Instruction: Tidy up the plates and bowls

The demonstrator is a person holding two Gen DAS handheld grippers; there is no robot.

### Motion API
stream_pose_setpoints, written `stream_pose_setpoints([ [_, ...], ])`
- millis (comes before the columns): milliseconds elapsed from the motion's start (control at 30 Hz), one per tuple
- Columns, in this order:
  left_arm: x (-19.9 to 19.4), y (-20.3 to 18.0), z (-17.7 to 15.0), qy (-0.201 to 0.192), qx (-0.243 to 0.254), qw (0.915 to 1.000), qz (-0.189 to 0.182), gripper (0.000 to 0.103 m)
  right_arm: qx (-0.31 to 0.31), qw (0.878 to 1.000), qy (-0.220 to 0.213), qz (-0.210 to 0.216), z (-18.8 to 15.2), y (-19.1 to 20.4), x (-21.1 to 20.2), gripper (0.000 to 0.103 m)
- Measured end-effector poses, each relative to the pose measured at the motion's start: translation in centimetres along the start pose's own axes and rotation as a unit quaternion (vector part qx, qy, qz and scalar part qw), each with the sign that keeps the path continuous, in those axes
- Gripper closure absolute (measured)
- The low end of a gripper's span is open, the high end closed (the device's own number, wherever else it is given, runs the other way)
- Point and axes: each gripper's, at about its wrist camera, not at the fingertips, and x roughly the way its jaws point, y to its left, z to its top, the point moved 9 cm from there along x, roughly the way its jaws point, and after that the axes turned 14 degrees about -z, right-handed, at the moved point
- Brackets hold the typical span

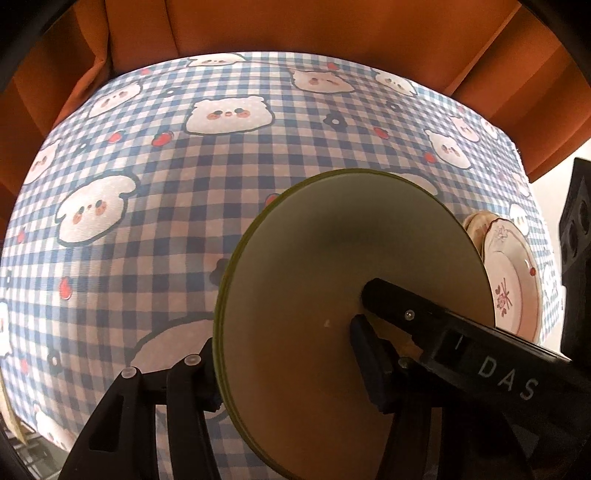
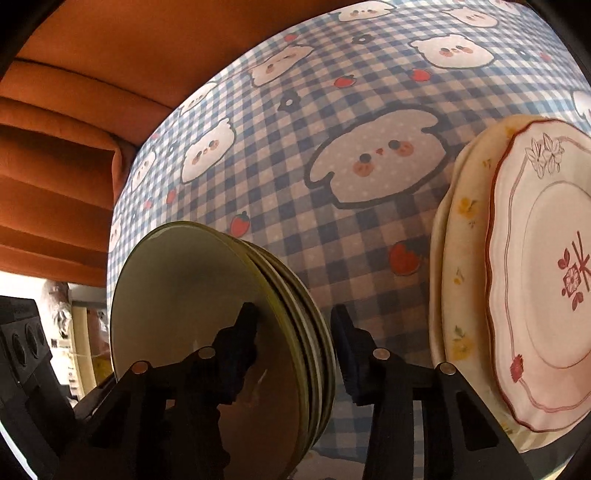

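A stack of olive-green plates (image 1: 332,295) is held on edge above the checked tablecloth (image 1: 184,184). My left gripper (image 1: 280,354) straddles its rim, one finger on each side, shut on it. The right gripper's finger (image 1: 424,317) shows in this view pressed on the top plate's face. In the right wrist view my right gripper (image 2: 295,325) grips the same green stack (image 2: 192,295) across its rim. A pile of white floral plates (image 2: 535,277) lies to the right, also visible in the left wrist view (image 1: 513,280).
The table wears a blue checked cloth with cartoon bears (image 2: 369,158). Orange curtains (image 1: 295,26) hang behind it. A black box with round holes (image 1: 576,229) stands beyond the table's right edge.
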Motion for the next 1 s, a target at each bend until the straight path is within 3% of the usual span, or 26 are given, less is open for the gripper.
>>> stream_pose_setpoints([
  [267, -0.8, 0.0, -0.9, 0.003, -0.002, 1.0000, 0.001, 0.049, -0.023, 0.999, -0.020, -0.034, -0.5, 0.2, -0.9, 0.061],
  [700, -5.2, -0.7, -1.1, -0.005, 0.041, 0.9983, -0.040, 0.049, 0.011, 0.995, -0.063, -0.072, -2.1, 2.0, -5.1, 0.061],
  [1000, -6.8, -1.2, -1.0, -0.026, 0.051, 0.9975, -0.042, 0.049, 0.020, 0.993, -0.091, -0.075, -2.4, 3.3, -7.0, 0.061],
])
